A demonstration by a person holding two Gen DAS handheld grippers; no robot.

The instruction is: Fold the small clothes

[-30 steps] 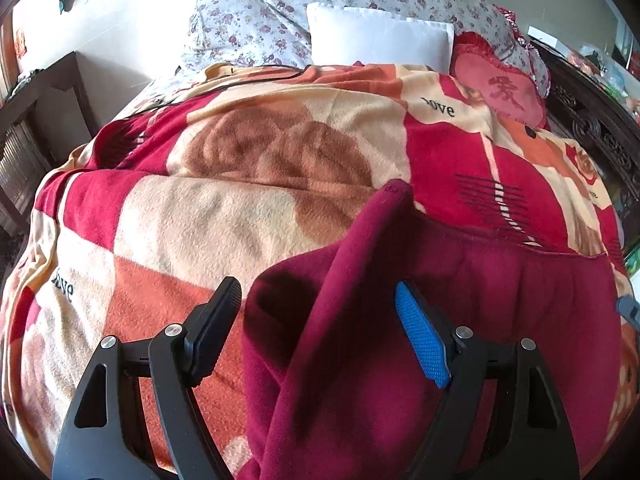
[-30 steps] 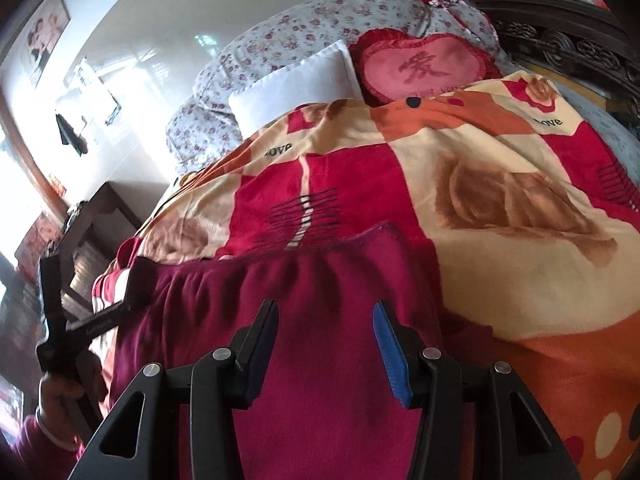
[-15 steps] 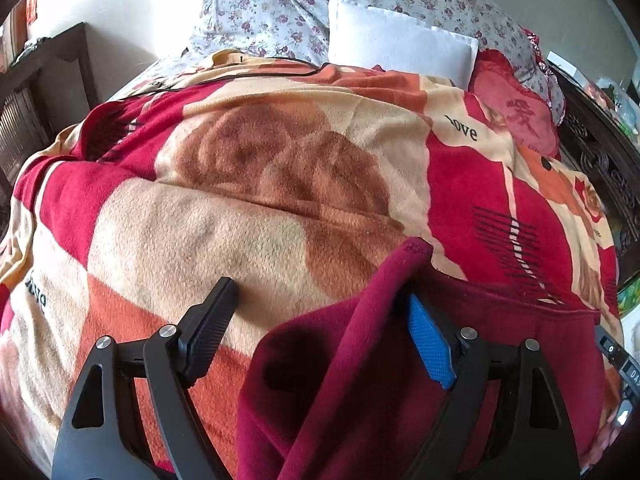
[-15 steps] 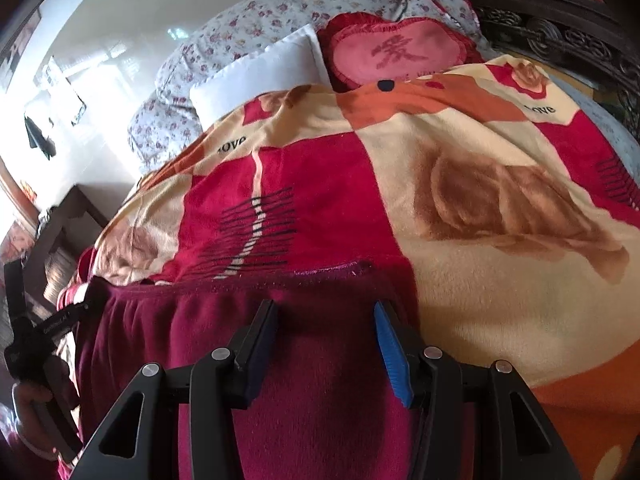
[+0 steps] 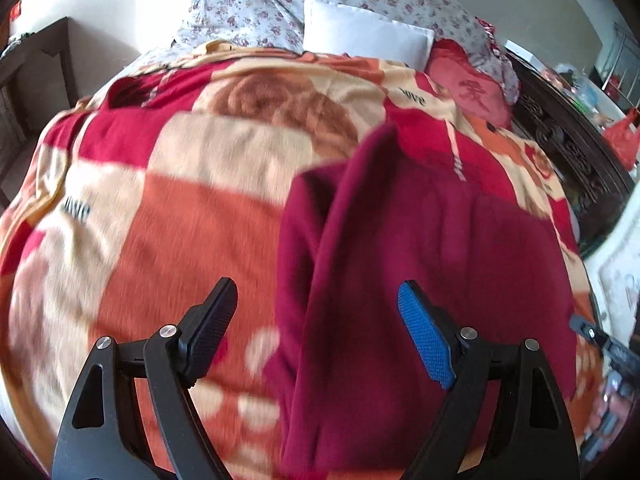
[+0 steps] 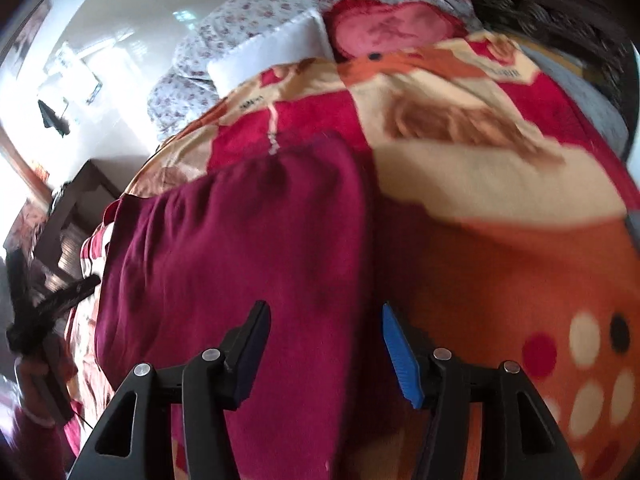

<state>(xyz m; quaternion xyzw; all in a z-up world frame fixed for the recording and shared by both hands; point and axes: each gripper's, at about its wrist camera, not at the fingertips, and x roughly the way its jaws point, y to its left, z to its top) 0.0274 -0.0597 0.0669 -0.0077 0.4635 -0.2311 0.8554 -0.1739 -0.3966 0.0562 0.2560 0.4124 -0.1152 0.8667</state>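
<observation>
Red-and-cream blanket [image 5: 224,184] bears blurred dark lettering.

Two wrist views, angled down, close over maroon garment [image 5: 460,240], shared bed [image 6: 500,184].

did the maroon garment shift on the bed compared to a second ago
Yes. In the right wrist view the maroon garment has its far edge closer to the white pillow than before, covering more of the red patch of the blanket.
</observation>
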